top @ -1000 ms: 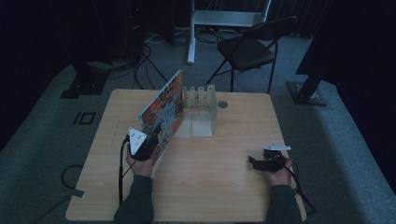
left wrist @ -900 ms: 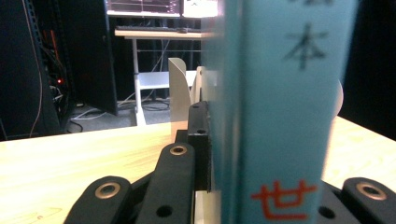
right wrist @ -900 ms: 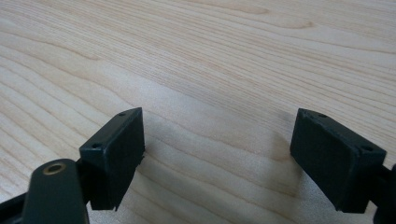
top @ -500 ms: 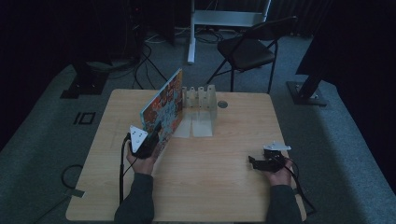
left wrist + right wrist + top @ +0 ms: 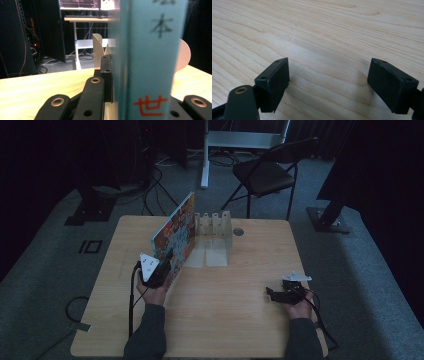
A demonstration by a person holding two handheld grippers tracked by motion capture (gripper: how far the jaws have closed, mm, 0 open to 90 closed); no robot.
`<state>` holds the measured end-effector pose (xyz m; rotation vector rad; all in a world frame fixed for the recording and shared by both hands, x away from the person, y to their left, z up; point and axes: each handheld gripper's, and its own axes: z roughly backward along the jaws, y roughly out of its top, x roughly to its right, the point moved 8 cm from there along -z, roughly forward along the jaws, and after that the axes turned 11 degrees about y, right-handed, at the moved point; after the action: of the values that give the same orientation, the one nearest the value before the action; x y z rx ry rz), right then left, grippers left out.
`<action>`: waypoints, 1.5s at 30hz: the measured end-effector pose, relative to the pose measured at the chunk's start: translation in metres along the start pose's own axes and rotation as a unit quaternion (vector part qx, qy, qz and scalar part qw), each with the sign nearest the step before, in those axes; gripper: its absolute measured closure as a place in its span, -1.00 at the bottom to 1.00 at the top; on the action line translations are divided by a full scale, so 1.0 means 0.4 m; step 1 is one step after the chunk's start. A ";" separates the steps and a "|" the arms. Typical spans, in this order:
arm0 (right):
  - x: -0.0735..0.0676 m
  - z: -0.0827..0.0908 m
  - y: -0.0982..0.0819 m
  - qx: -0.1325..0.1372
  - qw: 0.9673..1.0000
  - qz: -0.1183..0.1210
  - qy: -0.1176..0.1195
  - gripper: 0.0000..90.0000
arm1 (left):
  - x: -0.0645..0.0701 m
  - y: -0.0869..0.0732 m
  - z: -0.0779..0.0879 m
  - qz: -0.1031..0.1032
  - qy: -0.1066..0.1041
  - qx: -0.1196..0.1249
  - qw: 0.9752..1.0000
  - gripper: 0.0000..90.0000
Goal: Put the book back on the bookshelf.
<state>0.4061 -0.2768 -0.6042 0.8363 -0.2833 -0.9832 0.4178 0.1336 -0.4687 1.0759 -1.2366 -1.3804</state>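
Observation:
My left gripper (image 5: 166, 264) is shut on a picture book (image 5: 175, 236) with a colourful cover, holding it upright on its edge at the table's left middle. In the left gripper view the book's light-blue spine (image 5: 152, 62) with printed characters stands between my black jaws, one pad (image 5: 107, 75) pressed flat against its side. Just past the book stands a white divider rack (image 5: 215, 226), whose rounded fins (image 5: 98, 47) rise behind the spine. My right gripper (image 5: 272, 293) rests low at the table's right front, open (image 5: 329, 80), with bare wood between its pads.
The light wooden table (image 5: 225, 320) has free room in its middle and front. A black folding chair (image 5: 265, 170) and a white stand (image 5: 205, 150) are beyond the far edge. Cables trail on the grey floor at left.

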 end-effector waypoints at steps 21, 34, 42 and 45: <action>0.000 0.001 0.000 0.001 1.000 0.000 0.002 -0.61 | 0.009 0.000 -0.019 -0.001 0.012 0.004 1.000 0.80; -0.001 0.001 -0.001 0.000 1.000 0.000 0.003 -0.61 | 0.005 -0.001 -0.029 0.006 0.012 0.007 1.000 0.80; -0.001 0.002 -0.001 0.001 1.000 0.001 0.005 -0.61 | 0.003 -0.001 -0.033 0.010 0.018 0.009 1.000 0.80; -0.001 0.002 -0.001 0.001 1.000 0.000 0.005 -0.61 | 0.004 -0.001 -0.033 0.008 0.018 0.010 1.000 0.80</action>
<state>0.4053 -0.2770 -0.6040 0.8416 -0.2759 -0.9783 0.4304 0.1302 -0.4704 1.0976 -1.2317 -1.3344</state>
